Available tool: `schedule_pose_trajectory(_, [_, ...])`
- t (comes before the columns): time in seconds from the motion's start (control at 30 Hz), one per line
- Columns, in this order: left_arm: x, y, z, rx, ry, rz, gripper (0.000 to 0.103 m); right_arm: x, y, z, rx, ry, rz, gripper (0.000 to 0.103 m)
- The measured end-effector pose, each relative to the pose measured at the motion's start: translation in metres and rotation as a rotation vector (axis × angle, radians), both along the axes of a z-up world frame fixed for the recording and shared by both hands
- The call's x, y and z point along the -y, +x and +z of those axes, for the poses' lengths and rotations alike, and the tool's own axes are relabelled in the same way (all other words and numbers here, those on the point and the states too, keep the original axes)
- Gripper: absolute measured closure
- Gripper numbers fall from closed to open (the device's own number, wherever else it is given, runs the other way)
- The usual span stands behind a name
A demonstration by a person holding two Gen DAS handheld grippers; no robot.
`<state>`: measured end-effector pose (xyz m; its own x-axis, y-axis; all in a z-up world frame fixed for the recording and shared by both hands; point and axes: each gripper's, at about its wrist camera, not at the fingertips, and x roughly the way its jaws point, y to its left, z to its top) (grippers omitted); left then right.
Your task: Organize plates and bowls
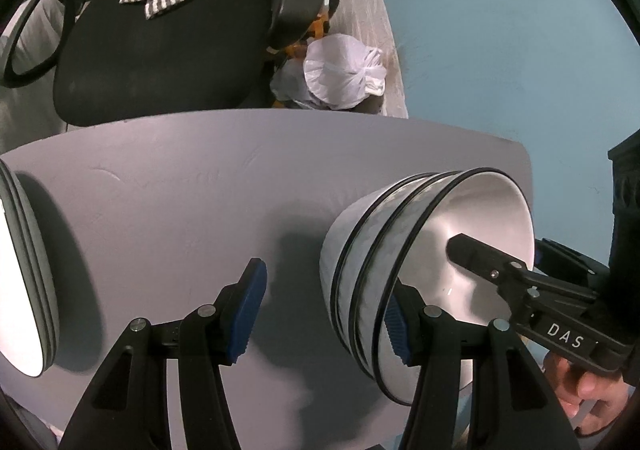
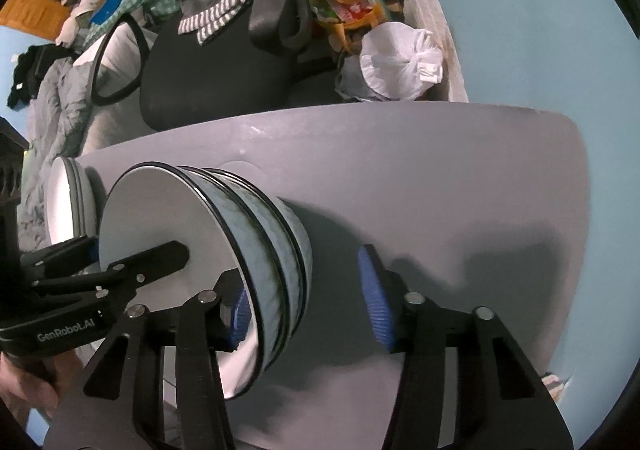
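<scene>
Bowls [image 1: 400, 270] stacked on grey table [image 1: 200, 190]; office chair [image 1: 160, 62] behind; both hand-held grippers spread.

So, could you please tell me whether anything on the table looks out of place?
Nothing stands out: the bowls sit nested in one stack, the plates are stacked at the table edge, nothing spilled or broken.

Dim, bluish indoor light. Heavy fisheye bending, black vignette at corners. Soft dark shadows on table [image 1: 200, 186] beside bowls [image 1: 372, 250]. Plates [image 1: 20, 290] glare white at left edge. Slight motion blur, mild noise.
</scene>
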<state>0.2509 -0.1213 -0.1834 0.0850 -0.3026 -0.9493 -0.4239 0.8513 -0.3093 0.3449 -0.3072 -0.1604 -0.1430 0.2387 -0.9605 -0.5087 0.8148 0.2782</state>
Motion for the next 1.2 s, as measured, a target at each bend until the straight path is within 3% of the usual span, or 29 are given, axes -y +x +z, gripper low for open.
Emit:
schedule_pose_trajectory(0.4, [-0.001, 0.008, 0.001, 0.032, -0.019, -0.033, 0.049, -0.013, -0.002, -0.006, -0.037, 0.020, 0.025, 0.073])
schedule_pose_trajectory(0.7, [0.009, 0.008, 0.001, 0.068, -0.022, -0.102, 0.050, -0.009, 0.003, -0.010, -0.071, 0.041, 0.017, 0.070])
schedule_pose_trajectory(0.93, [0.018, 0.007, 0.007, 0.112, 0.038, -0.148, 0.050, -0.002, -0.001, -0.011, -0.053, 0.066, -0.035, 0.070])
schedule_pose_trajectory(1.2, [0.012, 0.006, 0.003, 0.099, -0.007, -0.110, 0.052, -0.002, 0.002, -0.017, -0.162, 0.072, -0.078, 0.063])
